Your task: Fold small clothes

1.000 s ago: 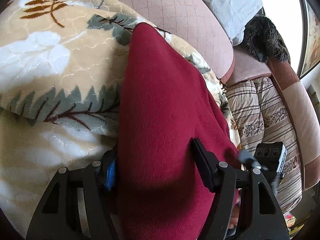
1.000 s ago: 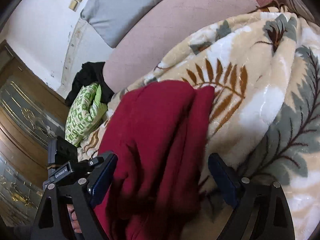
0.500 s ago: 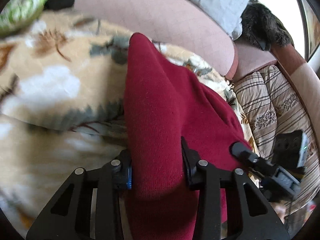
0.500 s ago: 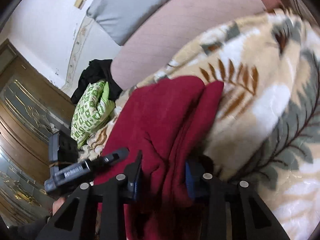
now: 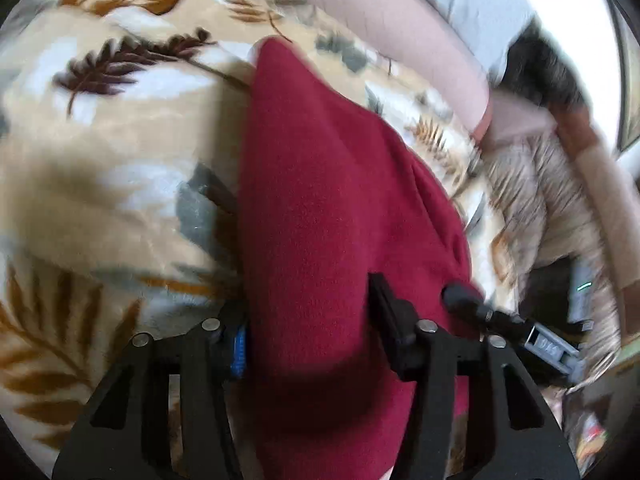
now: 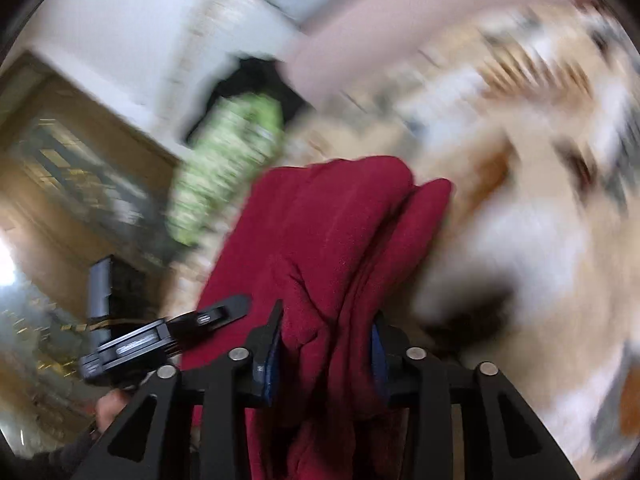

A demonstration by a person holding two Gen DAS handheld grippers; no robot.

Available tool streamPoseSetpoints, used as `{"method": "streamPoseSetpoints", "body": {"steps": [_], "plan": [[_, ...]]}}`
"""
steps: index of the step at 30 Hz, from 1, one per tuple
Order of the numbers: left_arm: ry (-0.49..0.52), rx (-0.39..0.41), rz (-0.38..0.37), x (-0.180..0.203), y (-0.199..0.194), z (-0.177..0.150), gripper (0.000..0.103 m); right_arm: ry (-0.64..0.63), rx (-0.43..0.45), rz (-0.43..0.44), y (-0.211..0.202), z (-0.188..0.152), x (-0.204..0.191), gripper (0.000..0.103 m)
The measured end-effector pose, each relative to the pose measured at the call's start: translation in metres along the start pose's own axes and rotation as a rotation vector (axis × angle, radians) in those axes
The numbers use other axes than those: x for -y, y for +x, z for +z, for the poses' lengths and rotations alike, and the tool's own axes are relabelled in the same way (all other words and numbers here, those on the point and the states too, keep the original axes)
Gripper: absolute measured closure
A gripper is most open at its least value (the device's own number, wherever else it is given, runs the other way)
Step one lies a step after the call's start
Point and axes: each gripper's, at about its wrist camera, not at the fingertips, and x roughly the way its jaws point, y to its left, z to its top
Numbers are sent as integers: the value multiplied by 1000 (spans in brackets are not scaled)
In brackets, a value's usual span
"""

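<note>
Since a second ago both grippers went from wide apart to clamped on the red garment [image 5: 320, 208], and the heavy blur in the right wrist view says the right one is mid-swing. Left gripper [image 5: 306, 320]: jaws pinched onto a thick bunch of cloth, blue pad at the left finger, cloth bulging between and over the fingers. Right gripper [image 6: 324, 340]: jaws closed on several gathered layers, folds visible running up from the pads. Garment sits on the leaf-print blanket [image 5: 100, 168], near end held in both grippers, far end tapering to a point lying on the blanket. Looks like one edge held at two points so it can be lifted and carried over as a fold; two grips keep the edge straight instead of letting it sag in the middle. That's a judgement, not confirmed. Material: fleece-like knit, matte, thick, soft, so it bunches and won't crease sharply; expect a rounded fold. Blanket is plush, quilted-looking, cream with brown and grey-green leaves, grippy enough that the far end probably stays put when the near end moves. Far side: pink quilted cushion [image 5: 400, 28]; green patterned bundle [image 6: 228, 152] at far left in the right wrist view, too blurred to identify. Fold stage unclear; garment already looks doubled lengthwise.
</note>
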Motion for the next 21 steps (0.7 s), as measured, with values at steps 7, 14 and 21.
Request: {"method": "streamPoseSetpoints", "body": {"steps": [7, 14, 21], "plan": [[-16, -2, -1, 0, -2, 0, 46, 35, 69, -34, -19, -15, -2, 43], [111, 200, 98, 20, -77, -13, 46, -472, 386, -274, -81, -52, -107, 43], [235, 106, 138, 32, -45, -60, 66, -683, 245, -387, -15, -50, -133, 76]]}}
